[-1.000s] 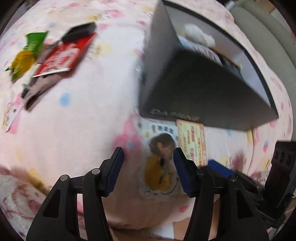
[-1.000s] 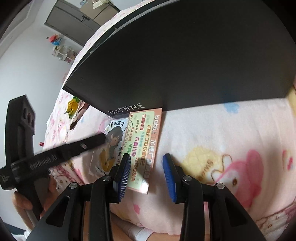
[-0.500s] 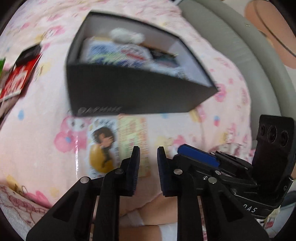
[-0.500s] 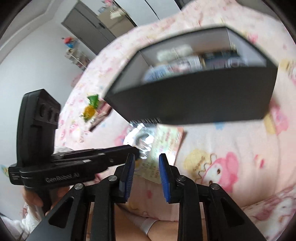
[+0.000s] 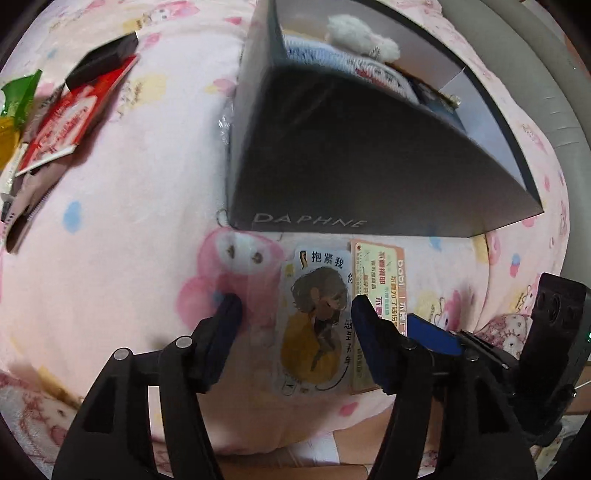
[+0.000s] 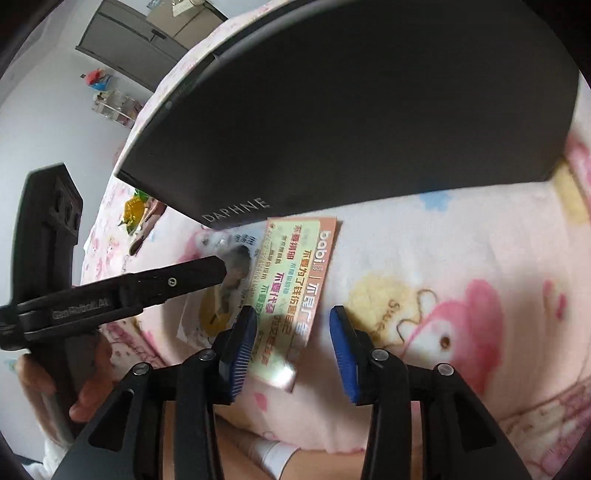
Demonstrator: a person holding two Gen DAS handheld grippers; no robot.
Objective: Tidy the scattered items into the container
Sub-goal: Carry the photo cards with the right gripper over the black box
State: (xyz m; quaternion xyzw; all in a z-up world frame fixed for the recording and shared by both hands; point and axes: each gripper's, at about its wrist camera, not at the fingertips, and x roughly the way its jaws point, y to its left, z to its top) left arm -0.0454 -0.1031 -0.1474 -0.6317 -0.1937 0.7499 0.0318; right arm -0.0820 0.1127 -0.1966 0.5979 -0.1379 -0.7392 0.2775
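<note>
A black box (image 5: 362, 158) marked DAPHNE stands on the pink blanket and holds a white fluffy item (image 5: 362, 33) and other things. In front of it lie a character sticker (image 5: 317, 321) in a clear sleeve and a colourful card (image 5: 380, 295). My left gripper (image 5: 293, 314) is open, low over the sticker. My right gripper (image 6: 291, 325) is open, with the card (image 6: 291, 280) between its fingers. The box (image 6: 369, 122) fills the right wrist view.
A red packet (image 5: 70, 122), a black block (image 5: 103, 59), a green-yellow wrapper (image 5: 14, 107) and a brown pouch (image 5: 29, 199) lie at the left on the blanket (image 5: 122, 229). A grey padded edge (image 5: 554, 74) runs at the right.
Both grippers were nearly shut and raised half a second ago. Now both have opened and dropped back low over the sticker and card.
</note>
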